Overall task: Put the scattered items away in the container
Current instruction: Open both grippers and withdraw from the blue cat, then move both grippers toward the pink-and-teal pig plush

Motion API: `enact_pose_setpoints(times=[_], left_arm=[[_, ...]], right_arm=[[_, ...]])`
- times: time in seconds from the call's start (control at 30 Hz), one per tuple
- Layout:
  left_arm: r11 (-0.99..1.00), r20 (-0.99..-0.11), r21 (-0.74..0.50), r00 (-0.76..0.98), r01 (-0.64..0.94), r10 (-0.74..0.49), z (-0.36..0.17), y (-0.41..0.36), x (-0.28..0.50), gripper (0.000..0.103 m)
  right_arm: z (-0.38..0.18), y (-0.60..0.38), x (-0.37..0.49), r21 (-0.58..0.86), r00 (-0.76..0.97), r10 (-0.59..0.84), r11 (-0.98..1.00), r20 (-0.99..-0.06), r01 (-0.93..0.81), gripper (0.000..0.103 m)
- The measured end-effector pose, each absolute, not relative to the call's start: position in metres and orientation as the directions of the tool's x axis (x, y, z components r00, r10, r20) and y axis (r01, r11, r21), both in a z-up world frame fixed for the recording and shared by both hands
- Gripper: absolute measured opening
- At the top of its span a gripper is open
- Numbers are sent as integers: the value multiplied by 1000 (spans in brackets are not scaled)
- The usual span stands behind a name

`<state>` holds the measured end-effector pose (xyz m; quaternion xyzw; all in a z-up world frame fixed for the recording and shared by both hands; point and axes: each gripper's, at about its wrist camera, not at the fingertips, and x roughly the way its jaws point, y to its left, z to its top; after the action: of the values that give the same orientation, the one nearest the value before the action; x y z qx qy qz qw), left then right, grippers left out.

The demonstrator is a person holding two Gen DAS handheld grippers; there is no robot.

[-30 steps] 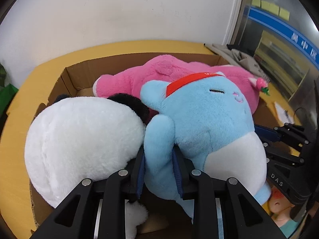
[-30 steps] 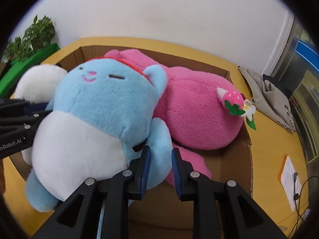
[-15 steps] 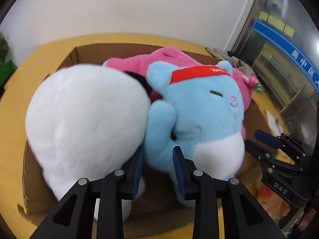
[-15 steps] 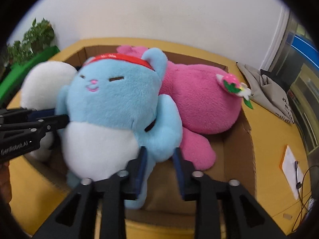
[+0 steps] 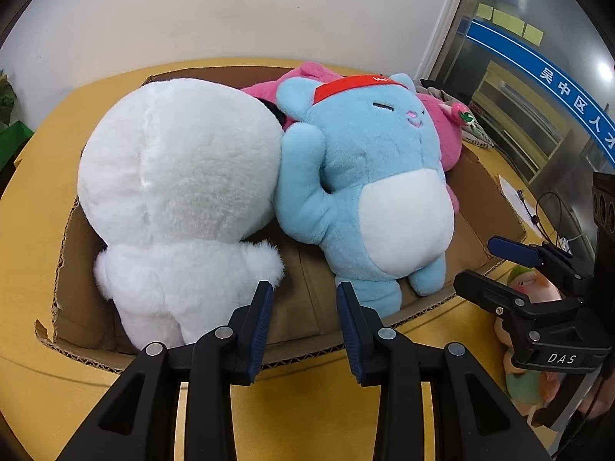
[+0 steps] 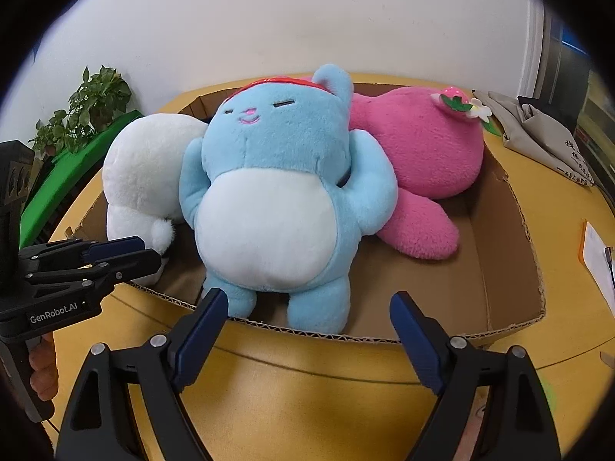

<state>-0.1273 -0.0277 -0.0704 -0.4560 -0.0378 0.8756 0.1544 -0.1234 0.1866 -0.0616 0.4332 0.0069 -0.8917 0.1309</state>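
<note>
A shallow cardboard box on the yellow table holds three plush toys. The blue plush cat with a red headband lies in the middle on its back. A white plush lies at its left and a pink plush with a strawberry lies behind it. My left gripper is open and empty just in front of the box, and it also shows in the right wrist view. My right gripper is wide open and empty before the box's front edge, and it also shows in the left wrist view.
A small doll with a pink face lies on the table right of the box. A grey cloth bag lies at the back right. Paper and a cable lie at the right. A green plant stands at the left.
Both grippers have opened, let go of the blue plush cat's arms and pulled back from the box. The cat now lies in the box between the white and pink plush.
</note>
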Motion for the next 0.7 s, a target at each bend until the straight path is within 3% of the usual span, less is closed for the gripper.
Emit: enact_pose_setpoints(times=[0.17, 0.23, 0.33, 0.47, 0.7], left_arm=[[-959, -770, -224, -572, -174, 284, -52, -38, -93, 39], [-965, -716, -221, -647, -144, 261, -27, -45, -66, 68], [-972, -616, -204, -756, -118, 221, 10, -52, -21, 91], [-980, -546, -158, -816, -123, 190, 36, -46, 26, 96], [-981, -538, -136, -821, -136, 188, 40, -30, 56, 96]], right_arm=[[-62, 180, -95, 88, -599, -218, -967, -771, 239, 86], [-53, 181, -79, 53, -643, -188, -973, -743, 223, 86], [-30, 187, -51, 32, -720, -170, -979, -673, 201, 87], [-5, 191, -17, -11, -792, -127, -986, -598, 167, 87], [23, 194, 14, -19, -833, -121, -988, -540, 155, 87]])
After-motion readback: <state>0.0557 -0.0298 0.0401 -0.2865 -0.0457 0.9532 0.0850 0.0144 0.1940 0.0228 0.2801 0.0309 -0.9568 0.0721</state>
